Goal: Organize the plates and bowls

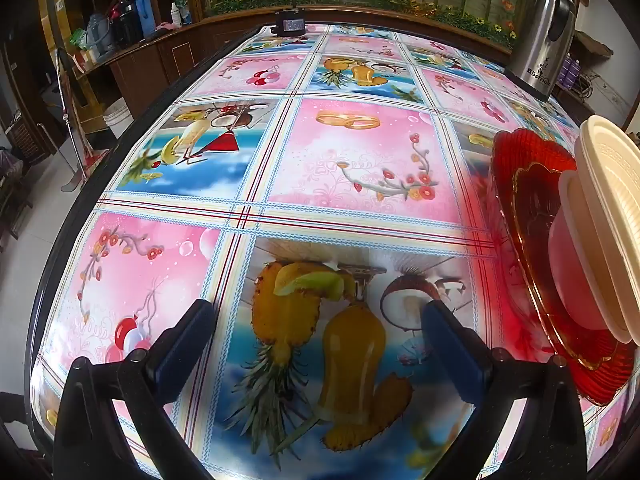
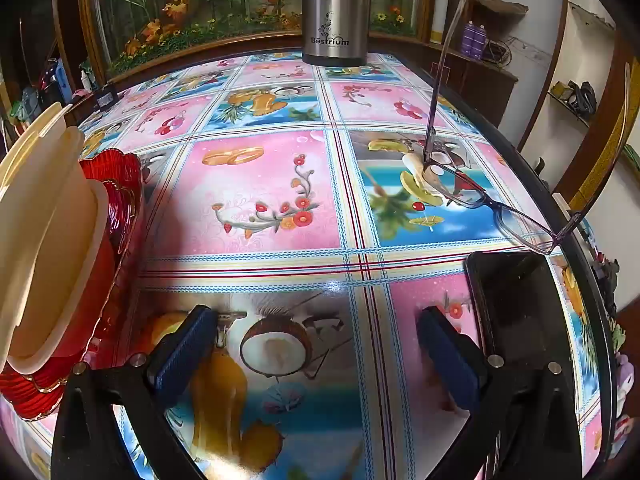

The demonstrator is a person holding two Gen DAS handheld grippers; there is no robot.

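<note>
the left gripper (image 1: 318,320), black-armed with dark blue ribbed pads, hovers low over the table with its fingers spread wide and nothing between them; under the gap lies a printed pineapple and juice picture on the glossy, fruit-and-flower patterned tablecloth (image 1: 360,160). the right gripper (image 2: 318,326) is likewise spread apart and empty, above a printed coconut.

between the two grippers sits the stack of dishes: a translucent red glass plate with a scalloped, gold-lined rim (image 1: 524,216) rests on the cloth, a small pink plastic bowl (image 1: 568,264) sits on it, and a cream plastic bowl with a wide flat rim (image 1: 612,208) is nested on top. in the left view the stack is at the right edge, just beside the right finger; in the right view it fills the left edge.

close to the right gripper's right finger lies a black smartphone (image 2: 520,312), face up near the table edge. just beyond it rests a pair of purple-framed eyeglasses (image 2: 480,196), lenses down, arms sticking up.

at the far end stands a tall stainless steel thermos jug (image 2: 332,12) and a small black device (image 1: 290,24), with a flower-painted panel (image 2: 200,0) behind.
</note>
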